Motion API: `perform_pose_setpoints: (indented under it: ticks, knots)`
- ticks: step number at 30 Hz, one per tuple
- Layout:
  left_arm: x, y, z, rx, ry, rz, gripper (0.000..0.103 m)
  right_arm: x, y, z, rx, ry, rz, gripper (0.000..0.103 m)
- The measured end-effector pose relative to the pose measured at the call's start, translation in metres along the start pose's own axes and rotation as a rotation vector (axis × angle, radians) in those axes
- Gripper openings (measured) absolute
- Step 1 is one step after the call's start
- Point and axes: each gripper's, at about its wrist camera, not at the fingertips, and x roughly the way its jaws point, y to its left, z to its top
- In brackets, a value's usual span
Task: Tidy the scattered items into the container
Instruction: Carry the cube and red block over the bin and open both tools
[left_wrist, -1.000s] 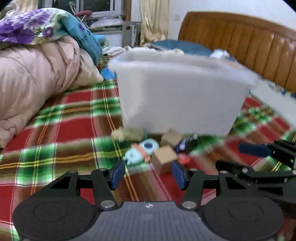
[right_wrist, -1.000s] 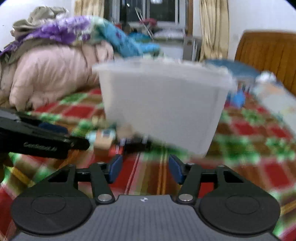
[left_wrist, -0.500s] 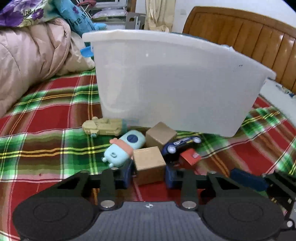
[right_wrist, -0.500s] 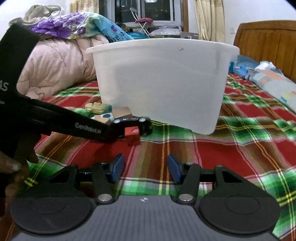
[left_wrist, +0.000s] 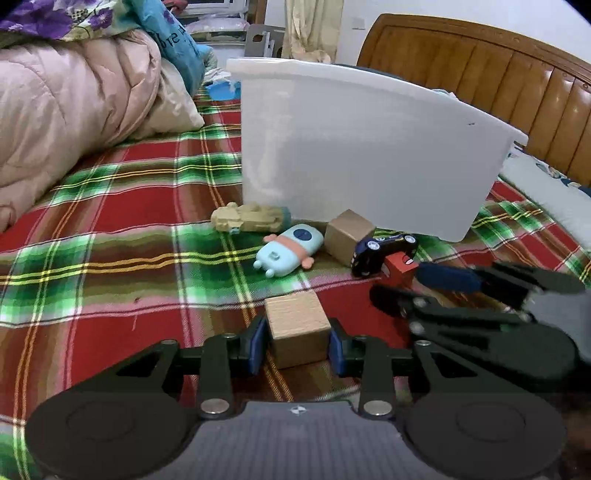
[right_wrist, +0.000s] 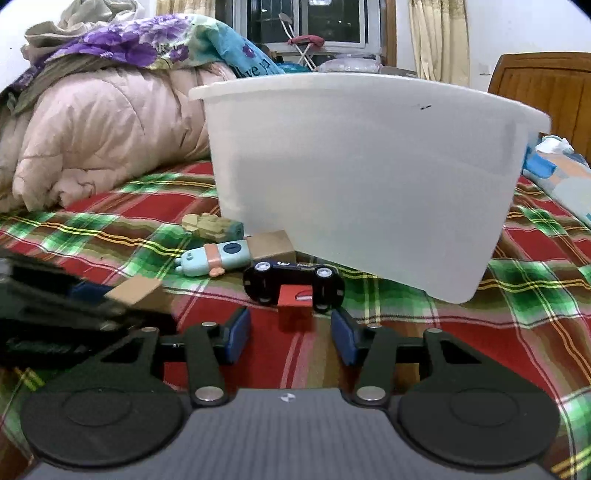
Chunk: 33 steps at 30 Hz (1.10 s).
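A white plastic tub (left_wrist: 369, 155) stands on the plaid bed; it also shows in the right wrist view (right_wrist: 369, 184). My left gripper (left_wrist: 297, 341) is shut on a light wooden cube (left_wrist: 297, 334), also visible in the right wrist view (right_wrist: 135, 290). Before the tub lie a tan toy vehicle (left_wrist: 247, 218), a light blue figure toy (left_wrist: 290, 251), a second wooden cube (left_wrist: 349, 236), a dark toy car (left_wrist: 382, 249) and a small red block (left_wrist: 400, 267). My right gripper (right_wrist: 291, 334) is open, just short of the dark car (right_wrist: 291, 282) and red block (right_wrist: 295, 295).
A pink quilt (left_wrist: 74, 107) with purple and blue bedding piled on it lies at the left. A wooden headboard (left_wrist: 480, 74) runs behind the tub. A pillow (left_wrist: 546, 188) lies at the right. The plaid blanket (left_wrist: 110, 240) covers the bed.
My left gripper has closed on the light wooden cube and drawn it back from the pile. My right gripper has moved forward toward the dark car and red block.
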Motion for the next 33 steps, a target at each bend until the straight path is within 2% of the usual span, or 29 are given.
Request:
perform_pose_setpoints:
  ticks: [1,2,3,4,5,9,14,18,28,33]
  knots:
    - [-0.001,0.001,-0.001,0.000,0.000,0.001,0.039,0.002,-0.001,0.001,0.005,0.004,-0.005,0.050]
    - [-0.002,0.001,-0.002,-0.001,-0.001,0.001,0.039,0.005,-0.001,0.002,0.009,0.011,-0.009,0.044]
    - [-0.002,0.001,-0.003,0.000,-0.002,0.001,0.039,0.006,-0.001,0.002,0.009,0.018,-0.014,0.032]
    - [-0.003,0.000,-0.003,0.000,-0.002,0.002,0.039,0.005,0.000,0.003,0.001,0.022,-0.019,0.025]
    - [-0.003,0.000,-0.003,-0.002,-0.002,0.002,0.039,0.003,0.003,0.002,-0.012,0.024,-0.025,0.022]
    - [-0.007,-0.002,-0.007,-0.001,-0.004,-0.011,0.039,-0.013,0.013,-0.004,-0.058,0.020,-0.057,0.022]
    - [-0.020,-0.005,-0.008,-0.009,-0.009,-0.035,0.038,-0.044,0.016,-0.007,-0.059,0.001,-0.057,0.022]
    - [-0.032,-0.012,0.004,0.006,-0.043,-0.046,0.038,-0.062,0.010,0.005,-0.026,-0.030,-0.056,0.022]
    - [-0.064,-0.037,0.086,0.075,-0.211,-0.058,0.038,-0.092,-0.024,0.081,0.019,-0.199,-0.091,0.022]
    - [-0.058,-0.040,0.133,0.056,-0.274,-0.046,0.038,-0.083,-0.042,0.110,-0.004,-0.213,-0.115,0.022]
